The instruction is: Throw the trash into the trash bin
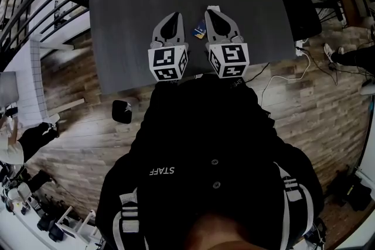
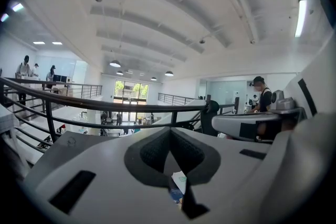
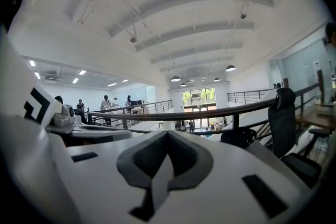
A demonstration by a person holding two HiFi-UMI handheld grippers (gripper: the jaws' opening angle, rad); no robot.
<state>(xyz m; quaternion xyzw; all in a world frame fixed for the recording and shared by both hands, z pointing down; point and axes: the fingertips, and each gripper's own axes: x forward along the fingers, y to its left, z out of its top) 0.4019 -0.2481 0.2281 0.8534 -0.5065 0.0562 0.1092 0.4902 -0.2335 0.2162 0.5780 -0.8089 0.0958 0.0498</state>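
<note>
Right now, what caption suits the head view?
Left gripper and right gripper shut over a dark table, wrapper between them.

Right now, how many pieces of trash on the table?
1. A small blue-and-white wrapper lies on the dark table, between the left gripper and the right gripper. More may be hidden under the grippers.

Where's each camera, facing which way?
Head view: on the head, steeply down onto table, wrapper, left gripper, right gripper; torso shows.
Left gripper view: on left gripper, near level along its shut jaws toward railing; right gripper at right.
Right gripper view: on right gripper, along shut jaws toward the railing; left gripper at left.
Shared: gripper views share railing; head and left gripper views, the wrapper.
</note>
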